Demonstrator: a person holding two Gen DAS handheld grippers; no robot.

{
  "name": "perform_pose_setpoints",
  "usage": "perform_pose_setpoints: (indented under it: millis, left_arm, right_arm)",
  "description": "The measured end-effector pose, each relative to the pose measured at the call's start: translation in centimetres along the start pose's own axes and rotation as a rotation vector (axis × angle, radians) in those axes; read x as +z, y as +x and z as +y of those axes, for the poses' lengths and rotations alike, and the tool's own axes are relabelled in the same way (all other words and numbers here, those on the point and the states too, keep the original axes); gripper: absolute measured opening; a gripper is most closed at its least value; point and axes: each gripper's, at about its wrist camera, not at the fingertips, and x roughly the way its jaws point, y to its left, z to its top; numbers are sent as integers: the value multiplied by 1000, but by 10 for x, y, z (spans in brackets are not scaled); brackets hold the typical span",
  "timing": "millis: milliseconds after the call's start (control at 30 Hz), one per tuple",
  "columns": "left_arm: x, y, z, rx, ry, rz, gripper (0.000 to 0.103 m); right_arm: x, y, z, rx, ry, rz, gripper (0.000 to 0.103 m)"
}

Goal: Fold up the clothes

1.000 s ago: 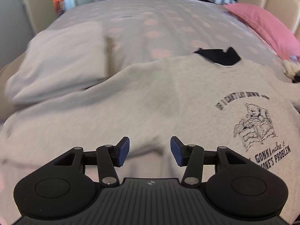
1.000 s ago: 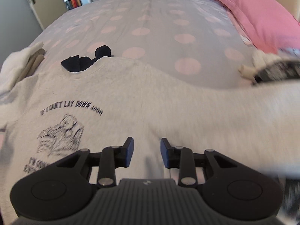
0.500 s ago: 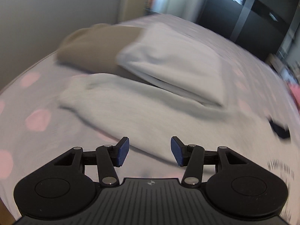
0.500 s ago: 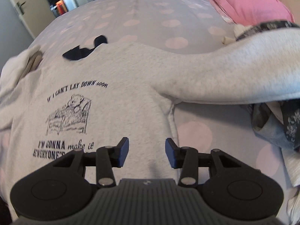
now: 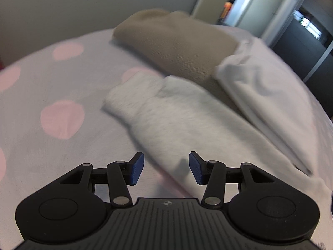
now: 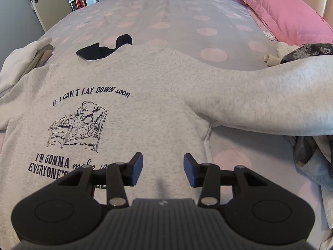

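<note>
Left wrist view: the left gripper (image 5: pixel 166 167) is hanging over the bed cover (image 5: pixel 62 112) with its blue pads spread apart and nothing between them. The sweatshirt's sleeve (image 5: pixel 172 116) is lying just beyond the fingertips, running from the near right toward its cuff at the far left; its near edge seems to be passing under the right-hand pad, though blur is making that hard to confirm. Beyond the sleeve, a beige folded garment (image 5: pixel 177 39) is sitting with a white folded garment (image 5: pixel 268 87) lying against its right side.

Right wrist view: the right gripper (image 6: pixel 163 169) is hovering above the lower body of the grey sweatshirt (image 6: pixel 145 95), its jaws standing apart and gripping nothing. The fabric is lying flat under and ahead of both pads, printed side up, with the bear print (image 6: pixel 77 125) to the near left. The other sleeve (image 6: pixel 270 106) is stretching off to the right, over a heap of clothes (image 6: pixel 312 158). A dark garment (image 6: pixel 104 50) is lying at the neckline on the far side, and a pink pillow (image 6: pixel 281 10) is resting at the far right.
</note>
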Motion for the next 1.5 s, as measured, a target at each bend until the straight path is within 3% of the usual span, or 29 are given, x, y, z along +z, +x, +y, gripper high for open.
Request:
perform_pose_setpoints:
  millis: [100, 200, 300, 367, 567, 700, 867, 1033, 1167, 1300, 1500]
  left_arm:
    - [0, 15, 14, 6, -69, 16, 46]
    - [1, 18, 20, -4, -104, -17, 45]
    - [5, 13, 19, -40, -104, -50, 19]
    - [7, 2, 16, -56, -80, -88, 8]
    - [18, -49, -10, -156, -39, -223, 3]
    - [25, -100, -41, -283, -8, -336, 2]
    - [15, -162, -99, -473, 104, -457, 2]
    - [-12, -208, -167, -675, 275, -518, 0]
    - [-48, -229, -224, -830, 411, -500, 0]
    - [-82, -220, -261, -817, 532, -432, 0]
    - [-106, -176, -273, -623, 708, -239, 2]
  right_arm:
    - [3, 4, 3, -4, -5, 1, 47]
    - [5, 7, 9, 3, -24, 1, 47]
    - [5, 12, 15, 6, -42, 13, 47]
    - [6, 14, 17, 4, -51, 19, 47]
    - [8, 8, 17, 5, -44, 6, 47]
    - [11, 3, 16, 9, -28, -3, 47]
    - [15, -4, 14, 18, -1, -1, 47]
    - [16, -7, 12, -2, 6, 22, 47]
    - [18, -10, 12, 11, 9, 17, 47]
    - [21, -15, 16, 28, 1, 1, 48]
    - [18, -19, 14, 42, 7, 2, 52]
